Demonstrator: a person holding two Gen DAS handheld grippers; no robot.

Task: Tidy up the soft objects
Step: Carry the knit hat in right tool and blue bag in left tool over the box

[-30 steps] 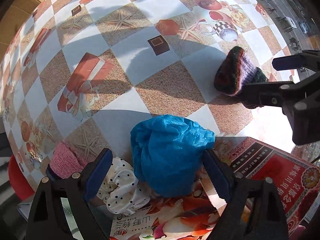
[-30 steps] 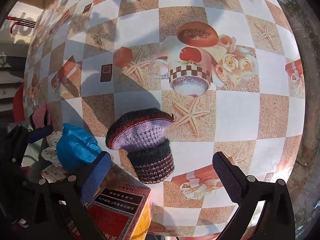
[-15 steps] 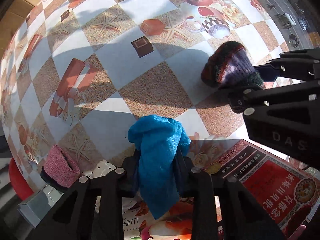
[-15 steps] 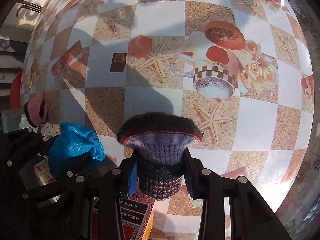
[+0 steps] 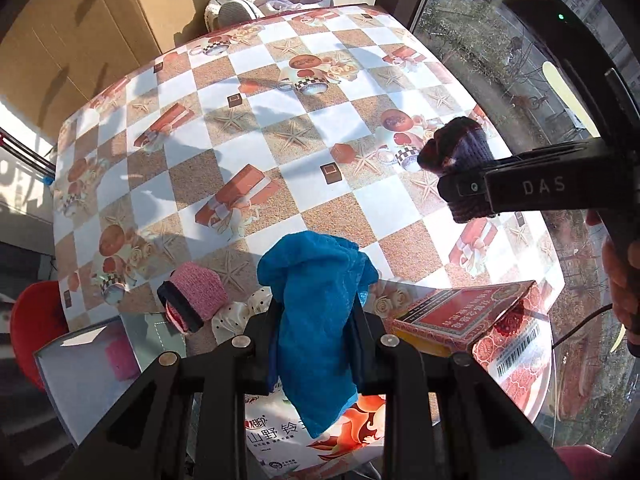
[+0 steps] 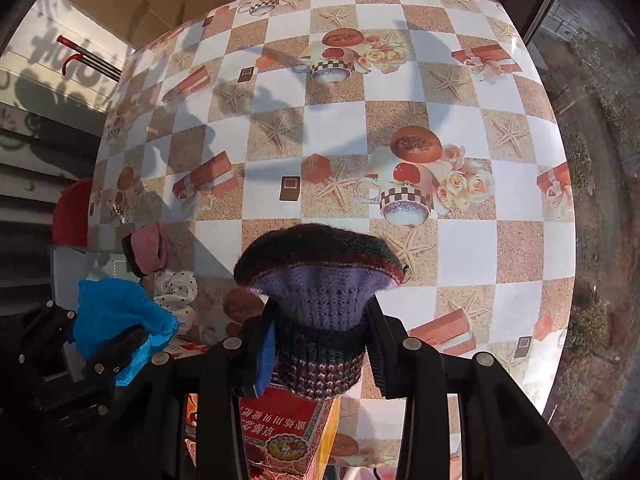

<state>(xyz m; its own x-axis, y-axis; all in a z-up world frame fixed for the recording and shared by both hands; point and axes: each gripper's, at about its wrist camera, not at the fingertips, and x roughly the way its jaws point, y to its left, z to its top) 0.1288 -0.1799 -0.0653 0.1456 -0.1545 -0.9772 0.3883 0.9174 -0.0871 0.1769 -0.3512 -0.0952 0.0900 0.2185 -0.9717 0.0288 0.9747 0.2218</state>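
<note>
Two grippers each grip something soft above the checkered counter [image 6: 336, 132]. The left gripper [image 5: 316, 344], jaws narrowed, clamps a blue cloth [image 5: 320, 312] that hangs limp between its pads — clear of the surface. The right gripper [image 6: 320, 352] pinches the dark ribbed cuff of a purple knit hat [image 6: 320, 280], also lifted. Near the counter's edge lie a pink knit piece [image 5: 196, 292] and a polka-dot fabric [image 5: 236, 316], touching; a red box [image 5: 464, 316] sits just beside.
</note>
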